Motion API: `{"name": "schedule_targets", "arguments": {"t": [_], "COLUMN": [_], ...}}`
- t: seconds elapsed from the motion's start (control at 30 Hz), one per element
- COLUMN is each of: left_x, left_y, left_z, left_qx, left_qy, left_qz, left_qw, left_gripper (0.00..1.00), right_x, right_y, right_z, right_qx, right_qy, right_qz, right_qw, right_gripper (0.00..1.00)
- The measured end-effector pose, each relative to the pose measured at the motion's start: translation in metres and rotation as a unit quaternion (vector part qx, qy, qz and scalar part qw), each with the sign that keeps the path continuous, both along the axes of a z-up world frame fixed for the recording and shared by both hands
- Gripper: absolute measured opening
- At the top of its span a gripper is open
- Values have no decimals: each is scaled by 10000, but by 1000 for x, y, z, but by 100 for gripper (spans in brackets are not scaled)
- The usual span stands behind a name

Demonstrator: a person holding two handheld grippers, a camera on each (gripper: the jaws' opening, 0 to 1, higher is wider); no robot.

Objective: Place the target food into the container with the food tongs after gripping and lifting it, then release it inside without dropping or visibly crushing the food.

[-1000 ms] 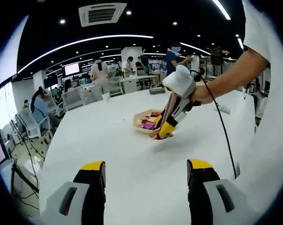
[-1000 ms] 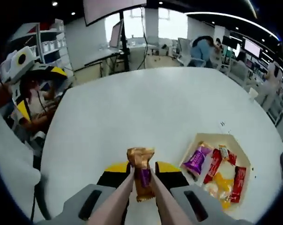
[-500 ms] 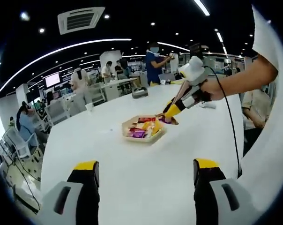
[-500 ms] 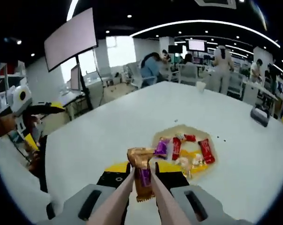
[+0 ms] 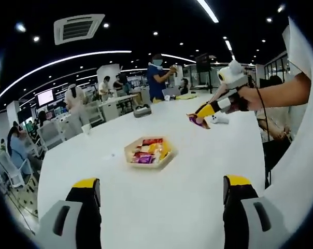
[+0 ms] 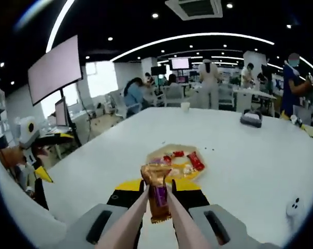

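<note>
Carrying the wrapped snack higher and away from the tray.
The food tongs, held in the right gripper, stay clamped on the snack; the tray has slipped further off across the white table. Left gripper hangs open. Placement now looks further off, not nearer.

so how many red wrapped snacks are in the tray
2 that I can make out in the tray, seen from the right gripper view: a larger one at its right side, a smaller one near the far edge. Others may be hidden.
</note>
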State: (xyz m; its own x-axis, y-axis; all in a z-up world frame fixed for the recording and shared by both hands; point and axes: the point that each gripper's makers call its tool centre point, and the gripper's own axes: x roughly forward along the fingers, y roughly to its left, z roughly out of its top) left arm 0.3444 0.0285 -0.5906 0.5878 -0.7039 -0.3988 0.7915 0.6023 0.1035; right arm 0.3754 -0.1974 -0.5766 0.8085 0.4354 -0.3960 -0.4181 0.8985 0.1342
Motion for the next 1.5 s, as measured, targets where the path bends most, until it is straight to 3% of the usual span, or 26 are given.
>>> {"name": "schedule_targets", "arguments": {"t": [0.2, 0.37, 0.53, 0.6, 0.73, 0.8, 1.0, 1.1, 1.5], "left_x": [3, 2, 7, 7, 8, 5, 0, -1, -4], "left_y": [-10, -12, -7, -8, -1, 2, 15, 23, 48], "left_z": [0, -3, 2, 8, 7, 7, 0, -2, -4], "left_qx": [-79, -64, -166, -360, -208, -341, -279, -271, -242], "left_qy": [-15, 2, 25, -7, -127, 9, 52, 47, 181], "left_qz": [-85, -191, -47, -36, 83, 172, 383, 535, 1084], "left_qw": [9999, 9998, 9998, 9993, 9997, 9993, 9989, 9982, 9937], "left_gripper": [99, 99, 99, 99, 99, 99, 99, 99, 97], "right_x": [-14, -20, -14, -9, 4, 12, 45, 65, 134], "right_y": [-18, -19, -21, -19, -15, -11, -3, -1, 17], "right_z": [0, -6, 3, 8, 13, 18, 32, 37, 26], "right_qx": [215, 152, 235, 242, 270, 198, -100, -28, -263], "right_qy": [-15, 68, 7, -79, -101, -130, -203, -247, -138], "right_qz": [-484, -485, -503, -483, -379, -250, 98, 135, 559], "right_qw": [9986, 9987, 9985, 9985, 9989, 9994, 9997, 9996, 9980], "right_gripper": [20, 20, 20, 20, 20, 20, 20, 20, 20]}}
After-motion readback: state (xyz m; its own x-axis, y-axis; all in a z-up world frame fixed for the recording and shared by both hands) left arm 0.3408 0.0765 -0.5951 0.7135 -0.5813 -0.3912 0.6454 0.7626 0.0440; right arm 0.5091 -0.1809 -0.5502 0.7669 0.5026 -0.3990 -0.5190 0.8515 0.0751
